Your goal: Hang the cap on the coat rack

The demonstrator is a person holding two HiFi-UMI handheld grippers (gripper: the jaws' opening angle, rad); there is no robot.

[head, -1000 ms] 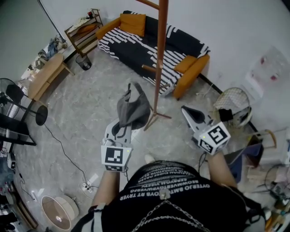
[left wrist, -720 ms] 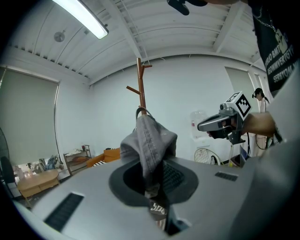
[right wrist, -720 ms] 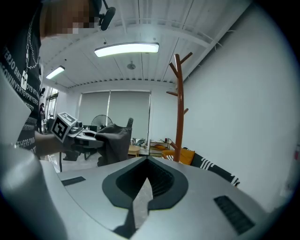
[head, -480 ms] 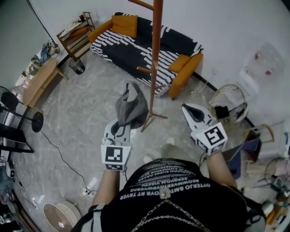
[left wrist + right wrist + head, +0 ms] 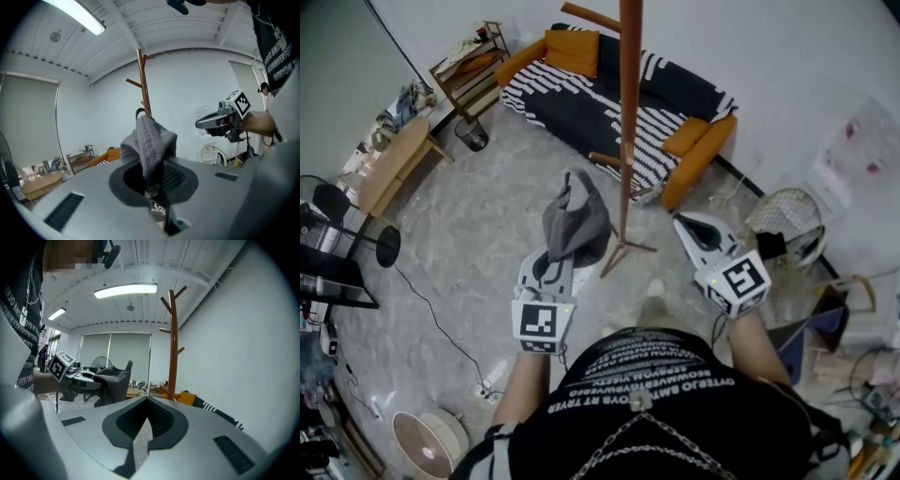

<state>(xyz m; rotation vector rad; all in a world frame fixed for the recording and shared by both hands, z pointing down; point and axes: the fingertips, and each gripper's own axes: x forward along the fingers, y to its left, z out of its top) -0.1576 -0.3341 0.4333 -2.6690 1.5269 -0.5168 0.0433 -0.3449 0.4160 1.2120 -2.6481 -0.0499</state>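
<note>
A grey cap [image 5: 575, 225] hangs crumpled from my left gripper [image 5: 555, 257], whose jaws are shut on its fabric. In the left gripper view the cap [image 5: 150, 140] stands up between the pads of the left gripper [image 5: 152, 185] and hides the lower part of the coat rack [image 5: 143, 79]. The wooden coat rack [image 5: 628, 122] rises from the floor just ahead, between the two grippers, with short pegs along its pole. My right gripper [image 5: 686, 228] is to the right of the rack, shut and empty. The right gripper view shows the rack [image 5: 174, 343] ahead and the cap [image 5: 112, 380] at the left.
Behind the rack, a black-and-white striped sofa [image 5: 609, 94] with orange cushions stands against the wall. At the left are a wooden table [image 5: 389, 159], a shelf [image 5: 469, 66], a bin [image 5: 472, 134] and a floor cable [image 5: 431, 314]. A round wire chair [image 5: 783, 220] is at the right.
The person has stepped forward toward the rack, one foot now showing ahead of the body. Both grippers moved along with the body. The cap stays held in the left gripper.
</note>
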